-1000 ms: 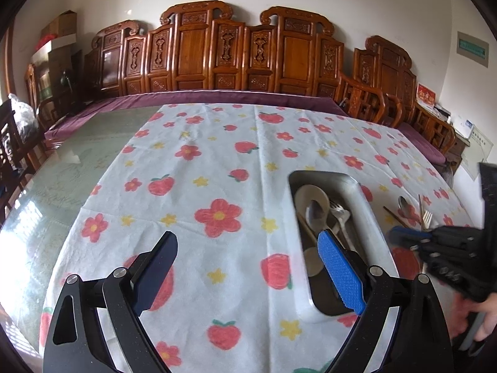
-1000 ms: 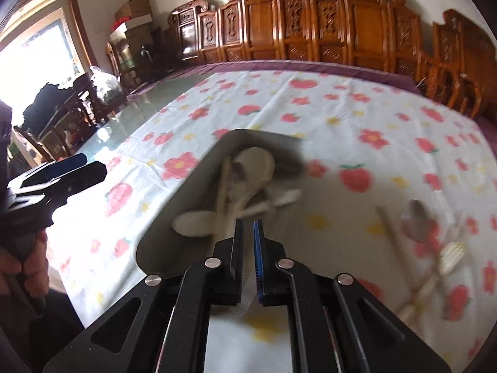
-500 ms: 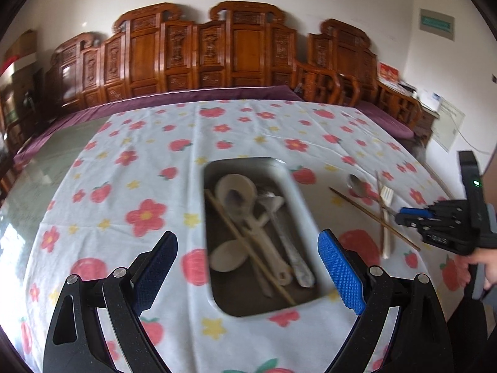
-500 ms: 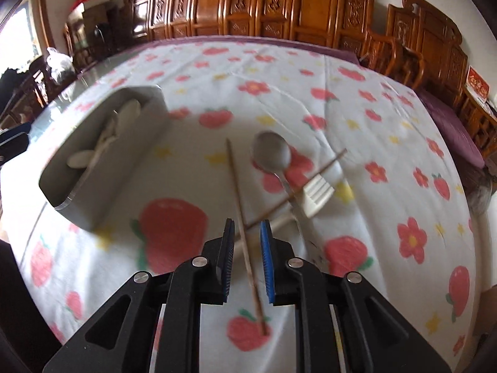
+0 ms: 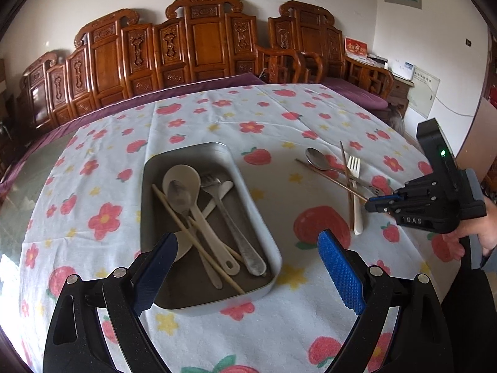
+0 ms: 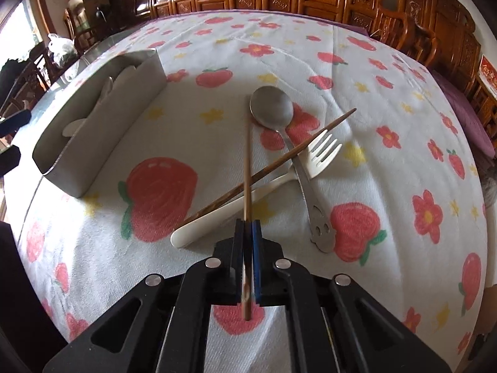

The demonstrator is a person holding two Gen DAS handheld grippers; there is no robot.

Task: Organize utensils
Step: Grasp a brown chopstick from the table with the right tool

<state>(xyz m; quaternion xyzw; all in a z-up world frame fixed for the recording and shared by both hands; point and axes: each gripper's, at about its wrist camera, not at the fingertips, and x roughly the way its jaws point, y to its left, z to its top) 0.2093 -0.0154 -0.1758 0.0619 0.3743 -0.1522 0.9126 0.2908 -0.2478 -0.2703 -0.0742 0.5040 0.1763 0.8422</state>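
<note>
A: Right gripper (image 6: 247, 227) first, what are you holding?

B: Your pads are clamped on the near end of one wooden chopstick (image 6: 247, 155). It runs straight ahead from the fingers, far tip beside the bowl of the metal spoon (image 6: 272, 110). Can't tell whether it has left the cloth.

A: Handling?

B: My guess: light, stiff, thin, a bit slick. You've got it at one end, so it may swing or twist between the pads. Grip nearer the middle if it droops.

A: What's tangled with it?

B: It crosses over the second chopstick (image 6: 279, 158) and the handle of the white fork (image 6: 236, 208). The spoon handle passes under the fork head. Lift straight up or you'll likely drag the pile.

A: Left gripper (image 5: 245, 258)?

B: Spread wide, holding nothing, hovering over the near end of the metal tray (image 5: 262, 242).

A: Where's the tray from the loose stuff?

B: Left of the pile on the floral tablecloth (image 5: 217, 118), near but not touching. It already holds a white ladle-type spoon, metal spoon, fork and chopsticks, all jumbled.

A: Progress?

B: I'd say past halfway, four pieces outside the tray, one of them in your grip
</note>
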